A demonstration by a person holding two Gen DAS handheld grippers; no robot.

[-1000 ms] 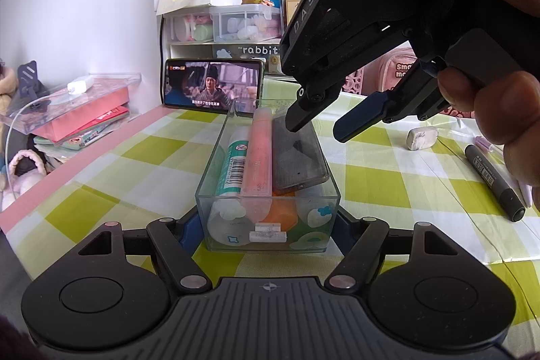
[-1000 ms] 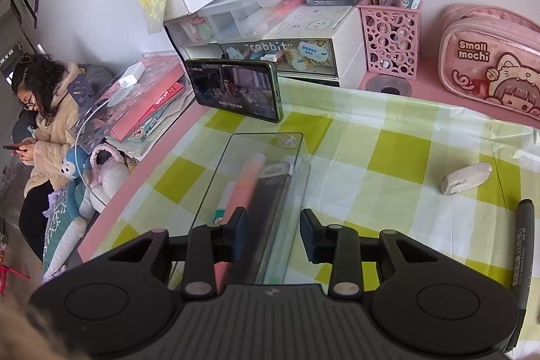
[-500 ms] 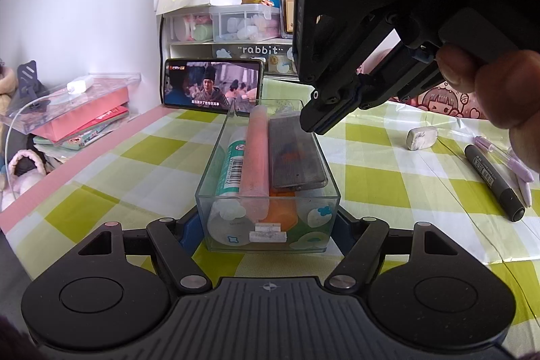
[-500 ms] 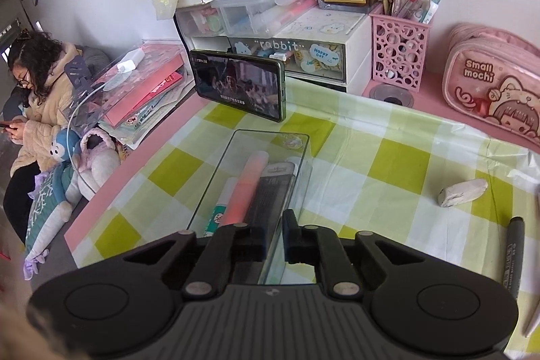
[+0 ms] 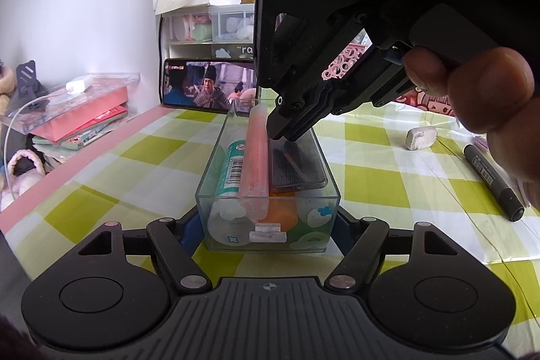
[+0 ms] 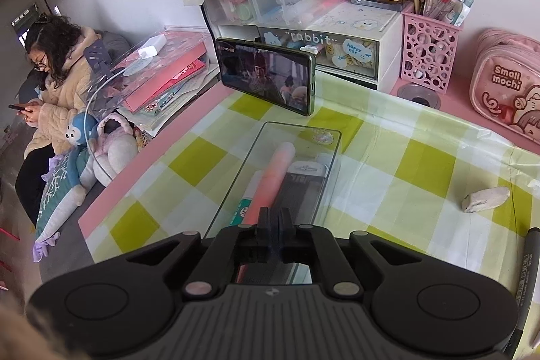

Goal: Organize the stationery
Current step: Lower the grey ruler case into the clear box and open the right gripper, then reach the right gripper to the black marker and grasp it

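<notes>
Now your left gripper (image 5: 268, 226) clamps the clear box (image 5: 266, 191) on the checked tablecloth (image 5: 388, 184). Your right gripper (image 6: 275, 220), jaws just closed, empty, hovers over its pink tube (image 5: 256, 161) and black case (image 5: 297, 167).

Clear box (image 5: 268, 225) packed with stationery

Open counter (image 6: 398, 191) right of box (image 5: 216, 191), up to eraser (image 6: 486, 198) and marker (image 5: 492, 181). Blocked behind by phone (image 6: 266, 75), drawers (image 6: 344, 56); above by right gripper (image 5: 287, 132).
</notes>
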